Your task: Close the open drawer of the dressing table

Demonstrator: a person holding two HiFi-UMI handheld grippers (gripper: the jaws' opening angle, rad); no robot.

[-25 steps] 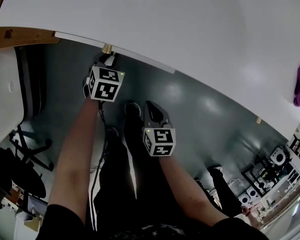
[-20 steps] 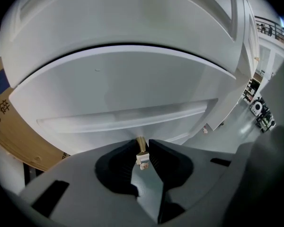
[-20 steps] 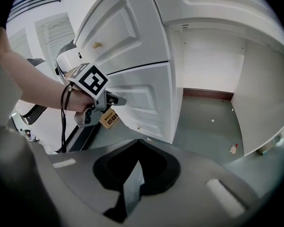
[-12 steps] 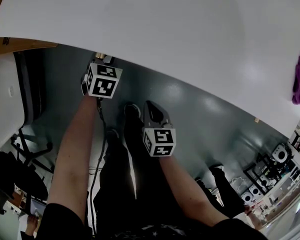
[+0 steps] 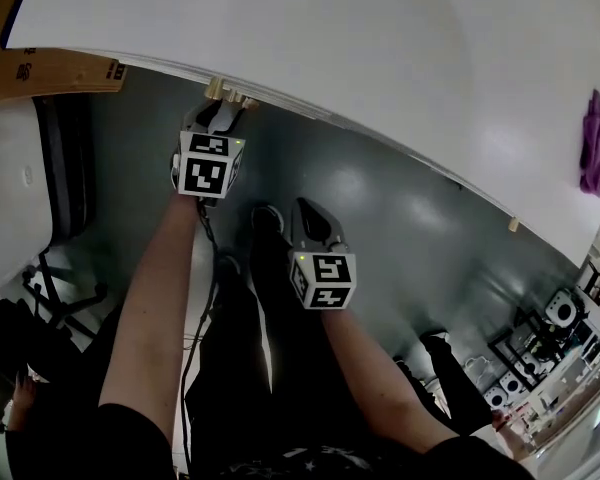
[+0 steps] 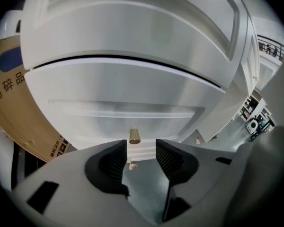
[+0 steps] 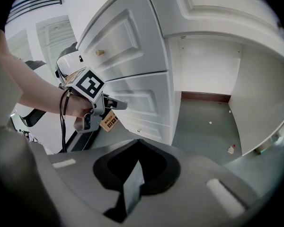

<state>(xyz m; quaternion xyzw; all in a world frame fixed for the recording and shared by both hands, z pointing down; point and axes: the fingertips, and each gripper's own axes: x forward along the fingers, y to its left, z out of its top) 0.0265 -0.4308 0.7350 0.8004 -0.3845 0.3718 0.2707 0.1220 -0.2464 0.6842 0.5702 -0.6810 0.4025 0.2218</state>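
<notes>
A person looks steeply down past a white dressing table tabletop (image 5: 330, 38) at their own two arms, each holding a gripper with a marker cube.

The left gripper (image 5: 220, 113) points down at the table's front edge, right by a small brass knob (image 5: 215, 88). The left gripper view shows what the head view cannot: the knob sits on a white panelled drawer front (image 6: 123, 93), and the left fingers (image 6: 114, 159) stand apart. They have just been opening, with the knob just ahead of the gap between their tips and neither pad pressing on it.

The right gripper (image 5: 310, 218) hangs lower than the left one and nearer the person's legs, away from the drawer. Its own view shows its fingers (image 7: 132, 183) closed together on nothing. That view alone shows the table from the side: a stack of white drawers, with the left gripper at the drawer in the middle. That drawer front looks about level with the fronts above and below it; I cannot tell whether it is fully shut. Beside the drawers is an open kneehole (image 7: 208, 74) with white walls.

The floor (image 5: 380, 218) is dark grey-green and glossy, with a few scraps of litter (image 7: 230, 149) near the kneehole. A cardboard box (image 5: 50, 68) stands beside the drawers. A purple cloth (image 5: 595, 153) lies on the tabletop, well apart from the drawer.
</notes>
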